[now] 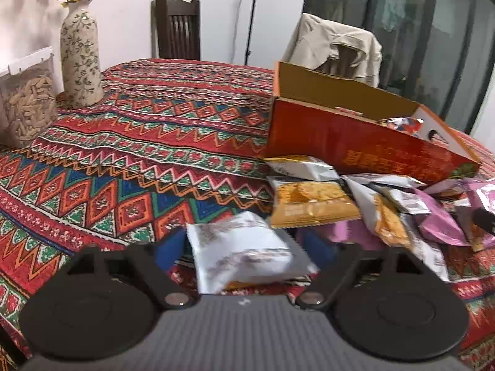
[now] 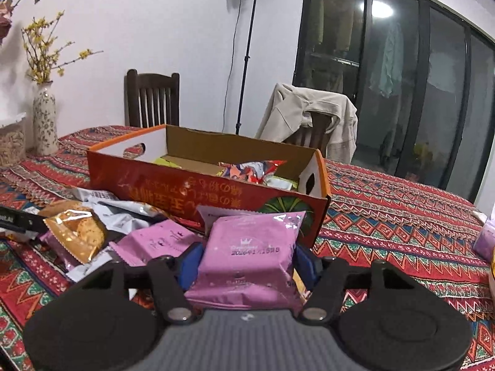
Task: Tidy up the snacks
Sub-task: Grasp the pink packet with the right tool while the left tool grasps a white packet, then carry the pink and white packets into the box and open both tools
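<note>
An open orange-red cardboard box (image 1: pixel 349 142) stands on the patterned tablecloth and holds a few snack packets (image 2: pixel 253 170); it also shows in the right wrist view (image 2: pixel 191 185). A pile of loose packets, yellow (image 1: pixel 312 204), silver and pink, lies in front of it. My left gripper (image 1: pixel 244 250) is shut on a silver snack packet (image 1: pixel 241 247), left of the pile. My right gripper (image 2: pixel 247 259) is shut on a pink snack packet (image 2: pixel 250 253), just in front of the box's near wall.
A floral vase (image 1: pixel 80 52) and a clear jar of nuts (image 1: pixel 26 102) stand at the table's far left. Two chairs (image 2: pixel 153 99) stand behind the table, one draped with a beige jacket (image 2: pixel 312 117). A light stand (image 2: pixel 247 46) is behind. Another pink packet (image 2: pixel 485 241) lies at right.
</note>
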